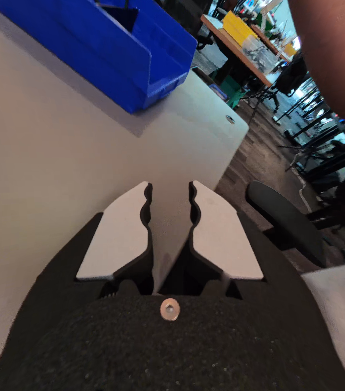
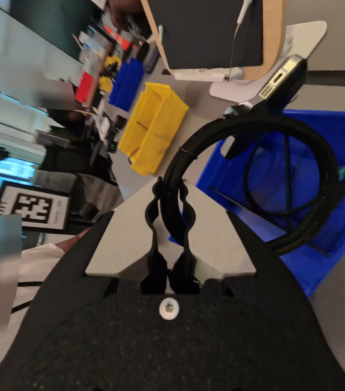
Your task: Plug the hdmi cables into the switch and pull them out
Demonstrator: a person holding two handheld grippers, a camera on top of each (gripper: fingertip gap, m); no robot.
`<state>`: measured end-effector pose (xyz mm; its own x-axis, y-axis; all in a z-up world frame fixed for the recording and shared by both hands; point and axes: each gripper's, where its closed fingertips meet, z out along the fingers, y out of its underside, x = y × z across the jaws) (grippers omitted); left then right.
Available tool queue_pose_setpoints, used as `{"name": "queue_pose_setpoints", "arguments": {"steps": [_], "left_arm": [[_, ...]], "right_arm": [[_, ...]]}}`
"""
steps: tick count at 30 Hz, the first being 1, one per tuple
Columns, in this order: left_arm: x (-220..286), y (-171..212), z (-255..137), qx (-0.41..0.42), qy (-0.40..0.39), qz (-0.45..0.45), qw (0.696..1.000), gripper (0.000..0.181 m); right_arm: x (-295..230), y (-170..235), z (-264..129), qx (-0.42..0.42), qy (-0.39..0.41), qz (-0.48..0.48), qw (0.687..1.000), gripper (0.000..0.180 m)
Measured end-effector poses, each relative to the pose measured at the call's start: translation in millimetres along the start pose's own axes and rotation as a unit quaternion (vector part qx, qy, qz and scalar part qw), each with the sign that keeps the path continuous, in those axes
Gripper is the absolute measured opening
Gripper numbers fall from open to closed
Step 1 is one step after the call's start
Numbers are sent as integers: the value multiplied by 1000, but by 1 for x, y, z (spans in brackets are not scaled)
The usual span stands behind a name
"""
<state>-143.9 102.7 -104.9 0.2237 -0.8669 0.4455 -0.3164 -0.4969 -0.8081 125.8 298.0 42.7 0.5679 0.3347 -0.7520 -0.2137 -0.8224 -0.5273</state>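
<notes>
**Right wrist view: coiled cable pinched, switch hanging half hidden**

Right wrist view is showing the right gripper [image 2: 170, 186] pinching a coiled black braided cable [image 2: 324, 169] between its fingers [image 2: 129, 232]. The coil is hanging above a blue bin [image 2: 336, 264], and its lower arc is passing behind the right finger, so that part is hidden. A thinner black cord is crossing inside the loop; where it ends is hard to make out. At the top of the coil a grey and black switch [image 2: 281, 80] is sitting tilted, two ports showing on its side. Whether the cable's plug is seated in it cannot be told, since the joint is blurred and partly covered. A yellow bin [image 2: 152, 131] is lying on the table [image 2: 188, 95] behind, a second blue bin [image 2: 127, 84] beyond it, and a dark board with a tan rim [image 2: 205, 31] is being cut off by the top edge. A green object at the right edge is too blurred to identify.

Left wrist view is showing the left gripper [image 1: 170, 186] with its fingers spread and nothing between them, hovering over the pale table [image 1: 40, 148]. A blue bin [image 1: 108, 48] is being cropped at the top; its inside is mostly dark. A blurred arm [image 1: 336, 53] is filling the upper right corner.
</notes>
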Motion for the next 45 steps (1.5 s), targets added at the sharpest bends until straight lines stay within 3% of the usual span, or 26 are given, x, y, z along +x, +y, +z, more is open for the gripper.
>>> {"name": "queue_pose_setpoints", "arguments": {"steps": [1,6,10,13,16,18,23,28,33,40,42,45], "left_arm": [[-6,-16,11,-2,-10,14,1000,36],[-41,-94,85,-18,-24,-37,999,59],[-112,-140,127,-23,-120,-80,989,67],[-146,-153,155,-46,-138,-109,983,63],[-148,-156,180,-74,-84,-145,983,60],[-146,-156,187,-87,-68,-141,984,41],[-143,-155,185,-152,-112,-48,981,29],[-141,-154,186,-155,-113,-37,981,28],[-141,-154,185,-147,-112,-45,982,28],[-141,-156,189,-144,-112,-52,982,31],[-142,-157,190,-134,-112,-56,983,31],[-142,-158,191,-125,-111,-61,984,34]], "right_arm": [[2,4,4,6,-23,11,1000,15],[18,23,2,19,-27,24,999,13],[13,39,0,-14,6,-13,1000,14],[6,41,0,-16,2,-14,1000,14],[-2,36,6,0,-28,5,1000,14],[-8,30,12,15,-53,12,998,14],[-11,8,23,55,-93,9,994,14],[0,-16,30,84,-103,-59,989,16],[62,-51,30,149,-76,-82,982,13],[90,-25,15,109,-60,-81,989,10],[115,-3,15,75,-15,-72,994,9],[135,13,7,74,-8,-7,997,8]]}}
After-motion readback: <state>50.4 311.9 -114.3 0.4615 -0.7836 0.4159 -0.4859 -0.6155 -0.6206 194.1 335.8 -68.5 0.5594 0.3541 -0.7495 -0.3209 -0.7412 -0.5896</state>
